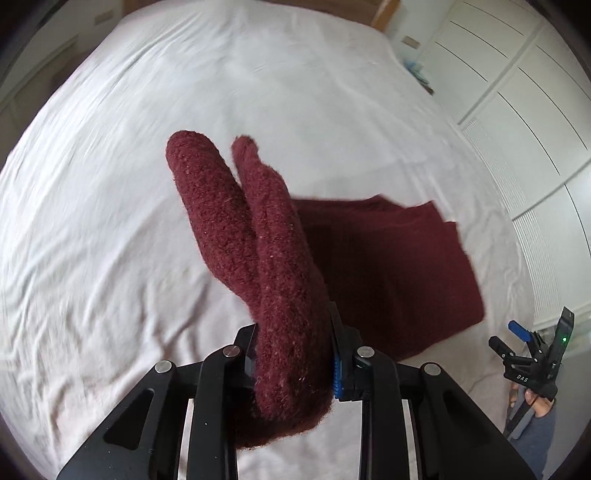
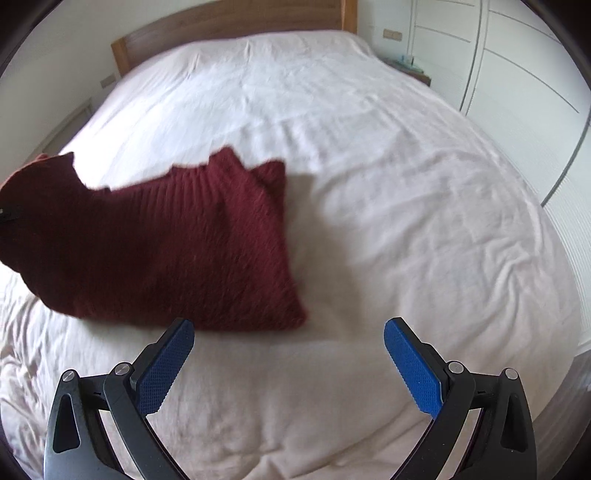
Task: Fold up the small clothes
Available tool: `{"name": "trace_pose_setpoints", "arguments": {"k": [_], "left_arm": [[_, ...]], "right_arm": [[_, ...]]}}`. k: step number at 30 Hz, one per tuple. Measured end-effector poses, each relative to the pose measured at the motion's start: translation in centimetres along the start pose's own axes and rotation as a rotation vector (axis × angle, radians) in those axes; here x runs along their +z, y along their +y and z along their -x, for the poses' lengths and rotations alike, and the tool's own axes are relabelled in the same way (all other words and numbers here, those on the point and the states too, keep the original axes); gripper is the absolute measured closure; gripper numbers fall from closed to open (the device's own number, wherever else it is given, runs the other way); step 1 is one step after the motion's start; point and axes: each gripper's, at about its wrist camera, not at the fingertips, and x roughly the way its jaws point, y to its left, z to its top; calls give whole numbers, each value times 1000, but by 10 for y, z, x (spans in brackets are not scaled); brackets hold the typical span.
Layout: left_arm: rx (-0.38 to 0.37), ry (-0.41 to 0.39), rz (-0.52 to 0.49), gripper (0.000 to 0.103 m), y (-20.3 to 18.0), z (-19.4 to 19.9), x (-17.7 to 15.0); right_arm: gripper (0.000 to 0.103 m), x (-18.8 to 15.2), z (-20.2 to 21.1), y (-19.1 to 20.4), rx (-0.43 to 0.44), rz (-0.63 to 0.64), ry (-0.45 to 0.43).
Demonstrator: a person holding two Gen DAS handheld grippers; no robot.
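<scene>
- Burgundy knit sweater [image 2: 166,251]: most of it lies on the white bedsheet [image 2: 369,184], one doubled-over part lifted.
- Your left gripper [image 1: 295,354] pinches that thick fold; right gripper [image 2: 288,354] is spread wide, empty, just beside the hem.
- Likely soft, floppy, grippy, light. Take edges or corners, not the middle.
- Sheet is wrinkled, soft bed. Wooden headboard [image 2: 229,18] behind, white wardrobe [image 2: 517,55] to the right.

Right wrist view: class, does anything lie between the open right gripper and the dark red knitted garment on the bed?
Nothing visible does. Only bare white bedsheet separates the right gripper, jaws wide apart, from the near edge of the dark red knitted garment. The left gripper already clamps the garment's other part.
</scene>
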Motion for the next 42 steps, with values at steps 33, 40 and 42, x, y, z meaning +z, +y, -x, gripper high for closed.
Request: {"name": "trace_pose_setpoints", "arguments": {"k": [33,40,42], "left_arm": [[64,163,-193,18,-232,-135,19],[-2,89,-121,1,-204,-84,37],[6,71,-98,1,-190,-73,41]], "right_arm": [[0,-28,-3,-81,-53,-124,100],[0,-5,9,-59,-22,-69,79],[0,9,13,-46,-14,-29,67]]}}
